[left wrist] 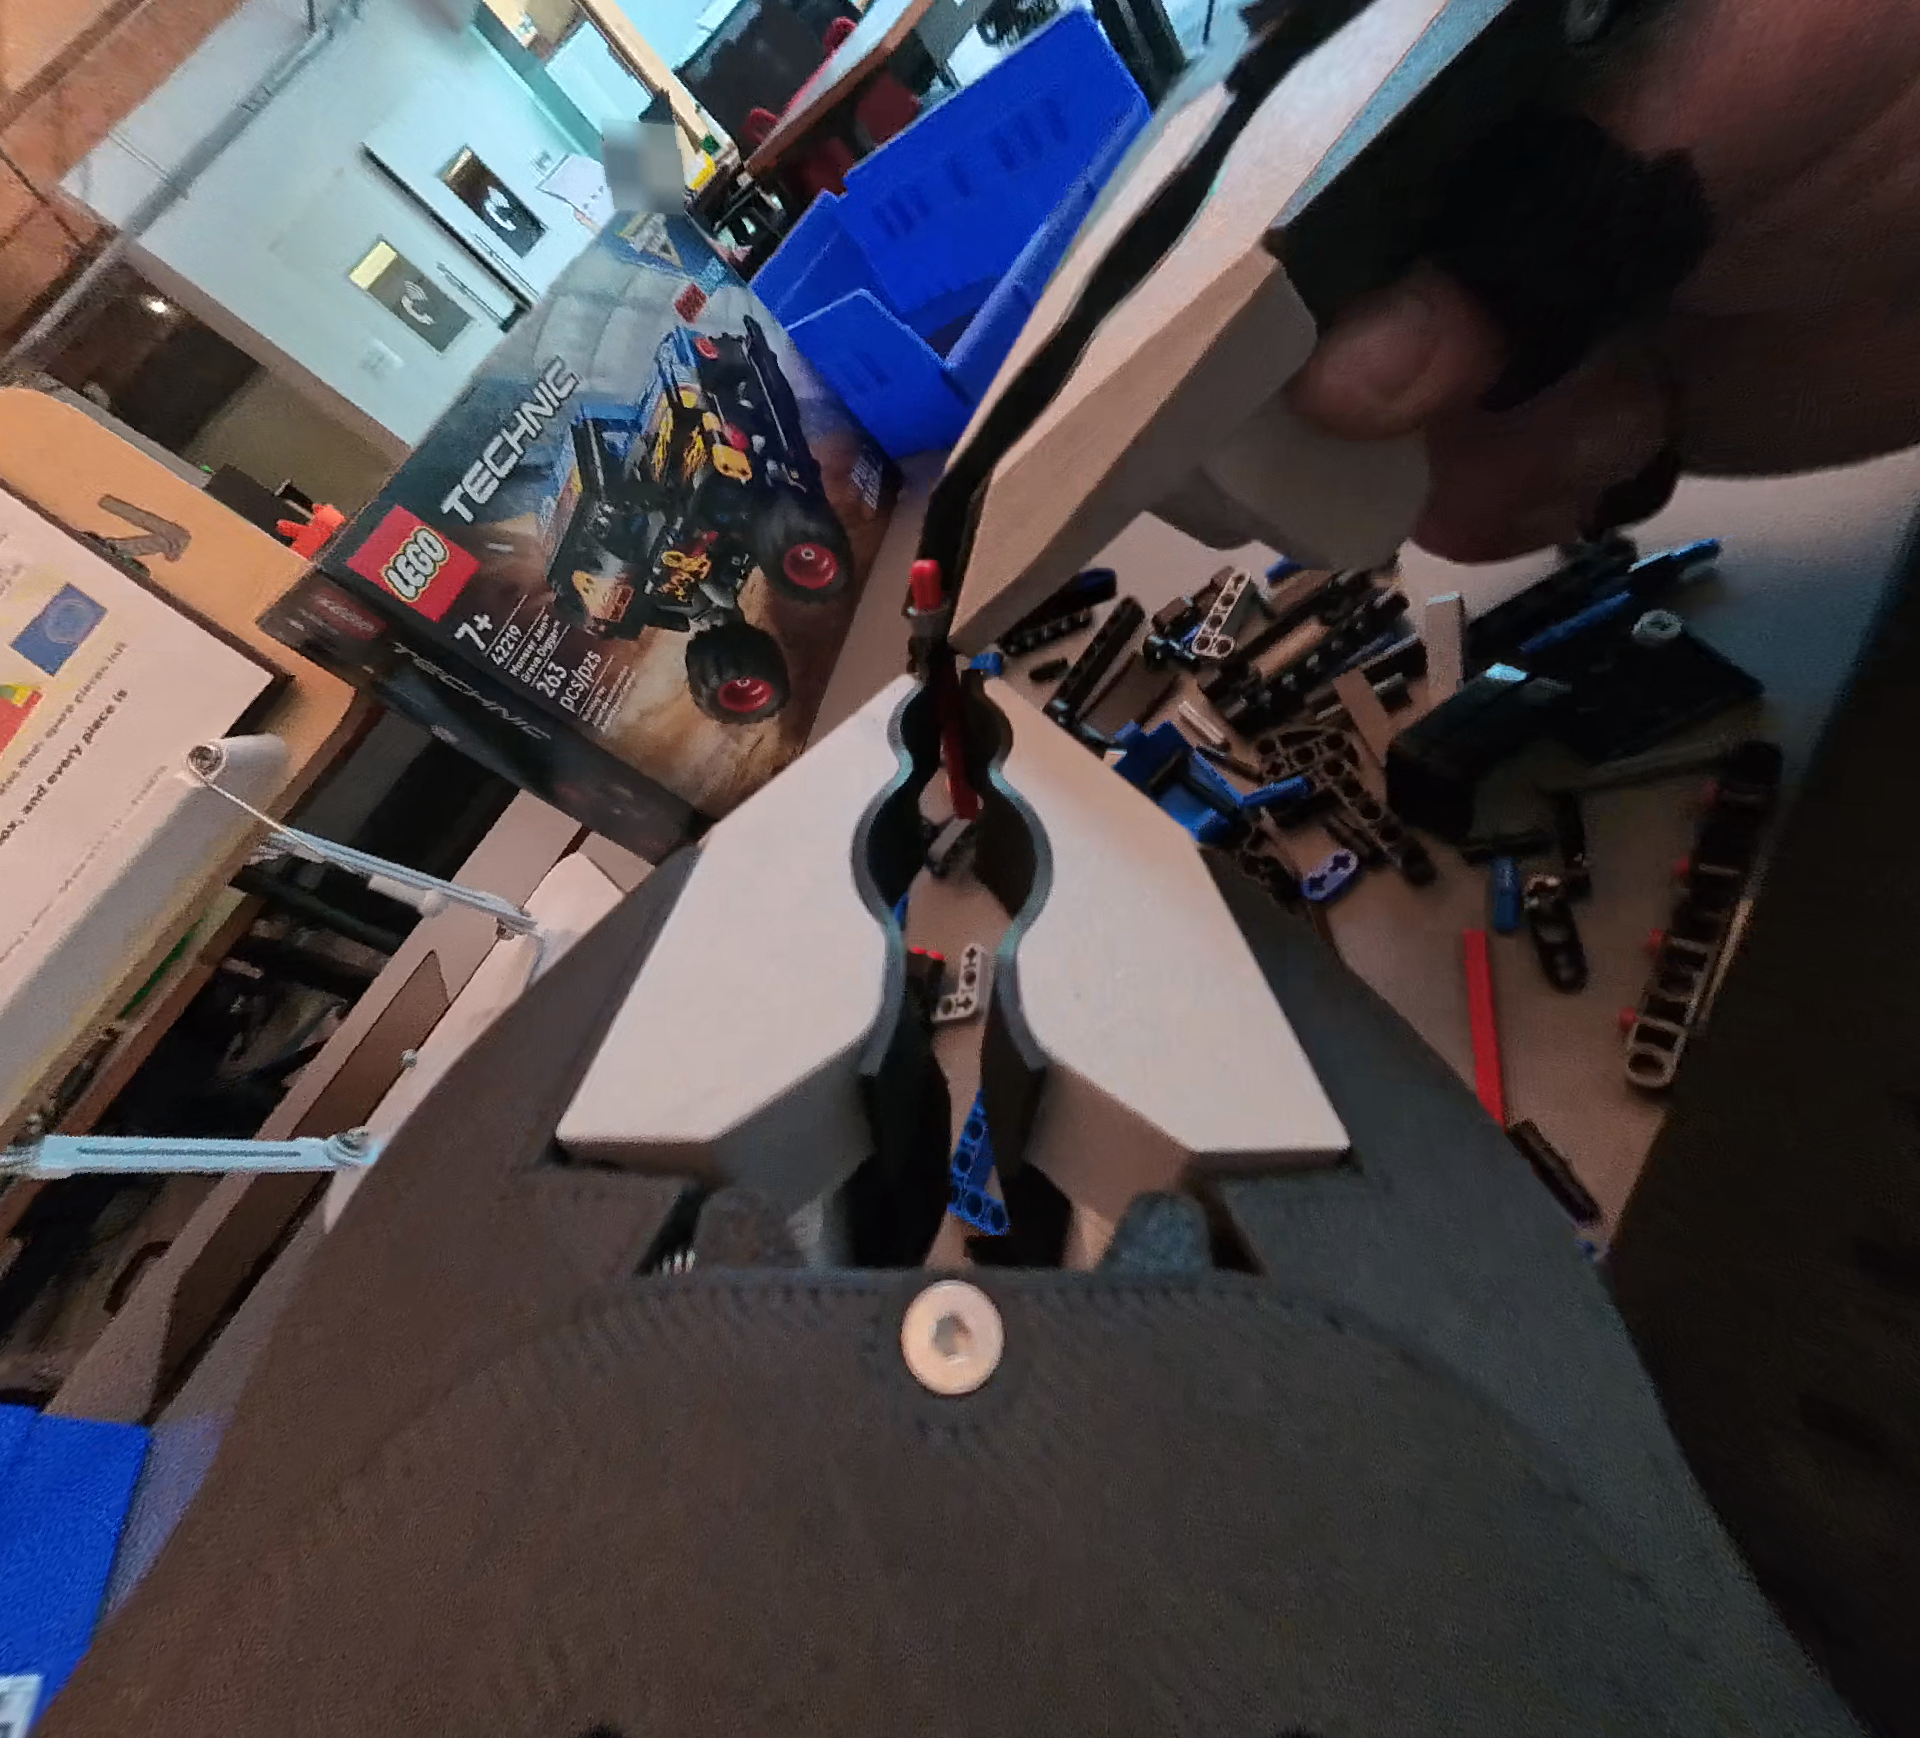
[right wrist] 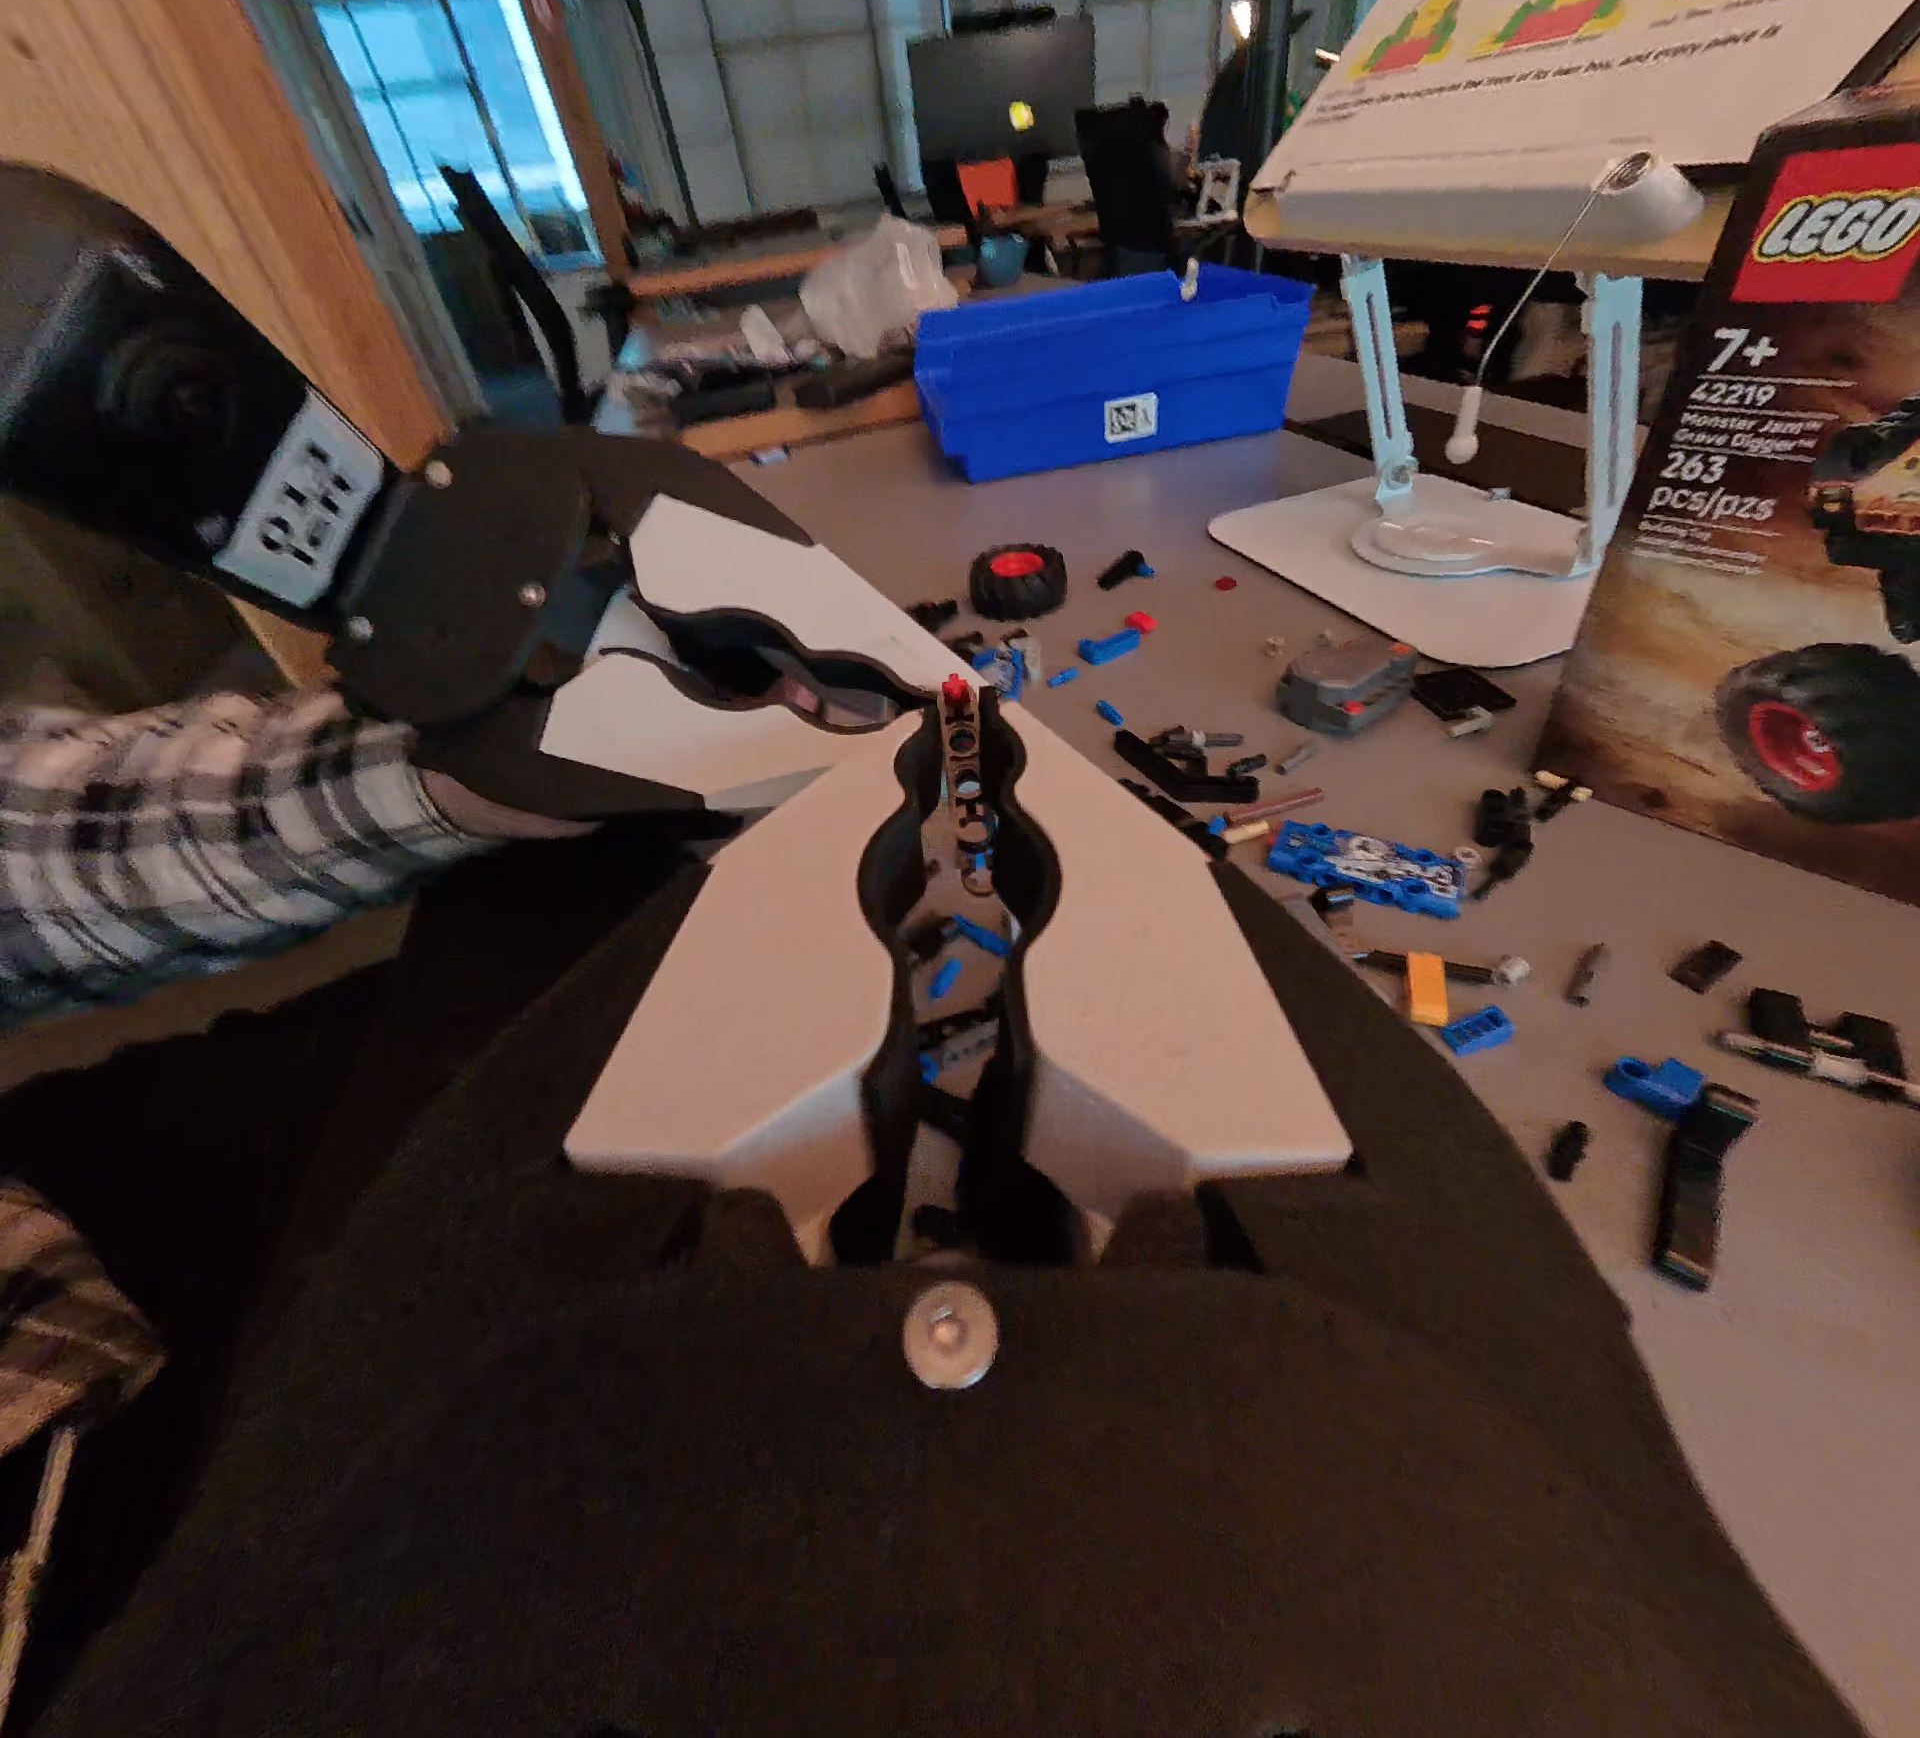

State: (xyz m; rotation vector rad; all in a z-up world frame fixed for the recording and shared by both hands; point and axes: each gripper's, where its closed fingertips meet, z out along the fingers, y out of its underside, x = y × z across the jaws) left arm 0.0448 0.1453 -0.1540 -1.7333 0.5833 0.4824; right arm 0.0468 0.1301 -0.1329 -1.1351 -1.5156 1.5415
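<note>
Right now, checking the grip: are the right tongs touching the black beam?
Touching. The right wrist view shows the black beam pinched between the right tongs' nearly closed tips, no gap on either side.

In the left wrist view, the thin red plastic axle (left wrist: 951, 732) is partly covered by that gripper's pale wedge-shaped fingers (left wrist: 790, 919), so its lower end cannot be seen. The other gripper's pale fingers (left wrist: 1132, 400) hide the far side of the scattered black and blue plastic pieces (left wrist: 1351, 701) on the grey tabletop (left wrist: 1403, 992). In the right wrist view, the printed cardboard toy box (right wrist: 1766, 545) runs off the right edge. The small loose pieces near the tabletop's right edge (right wrist: 1787, 1044) are too blurred to tell apart.
</note>
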